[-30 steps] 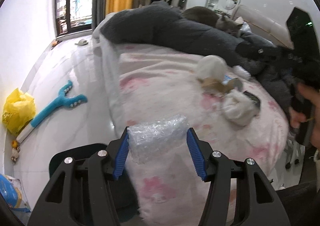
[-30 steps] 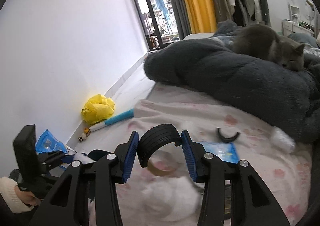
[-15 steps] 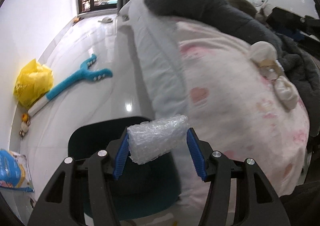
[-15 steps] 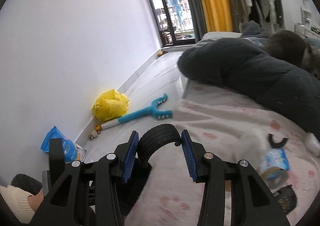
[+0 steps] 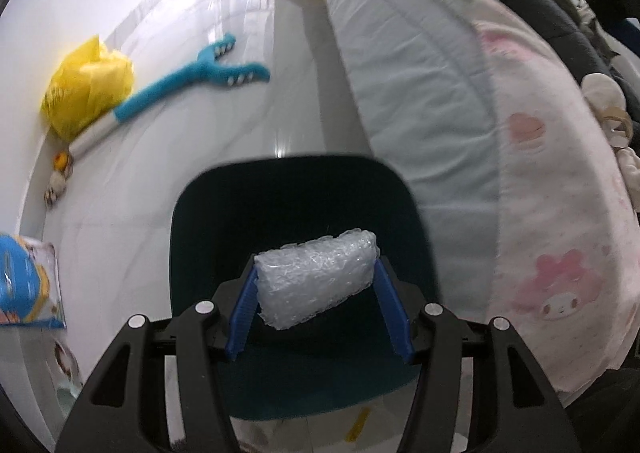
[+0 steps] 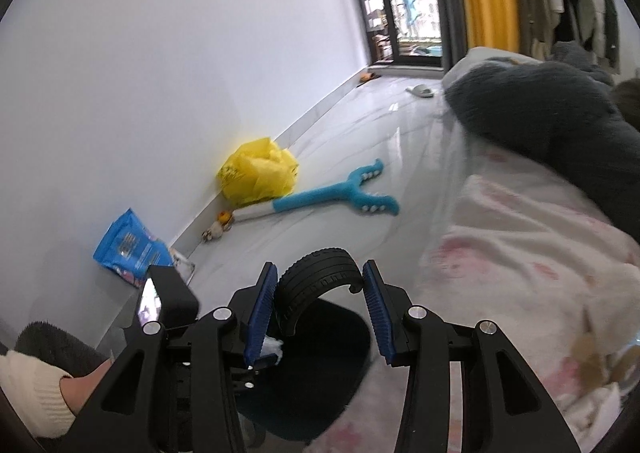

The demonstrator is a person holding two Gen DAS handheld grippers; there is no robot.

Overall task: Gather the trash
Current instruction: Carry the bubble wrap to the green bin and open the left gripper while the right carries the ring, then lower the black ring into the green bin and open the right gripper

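My left claw (image 5: 318, 299) is clamped on a wad of bubble wrap (image 5: 316, 281), blue pads pressed to either end. The wad hangs directly over the open mouth of a dark bin (image 5: 224, 221) that stands on the floor (image 5: 248, 93), tight against the side of the bed (image 5: 420, 101).

My right claw (image 6: 320, 305) is clamped on a curved scrap of black tyre (image 6: 316, 285), tread side up (only part of a ring, the far end hooked). It sits above the near rim of the same bin (image 6: 344, 337), seen here from the bed side. Something white and fluffy shows just below the left pad; I cannot tell what it is.

On the floor by the wall: a yellow bag (image 6: 258, 169), a blue forked toy (image 6: 340, 197) lying beside it, and a blue packet (image 6: 128, 245) leaning at the skirting. A grey blanket (image 6: 540, 109) lies heaped on the pink-printed sheet (image 6: 520, 245).
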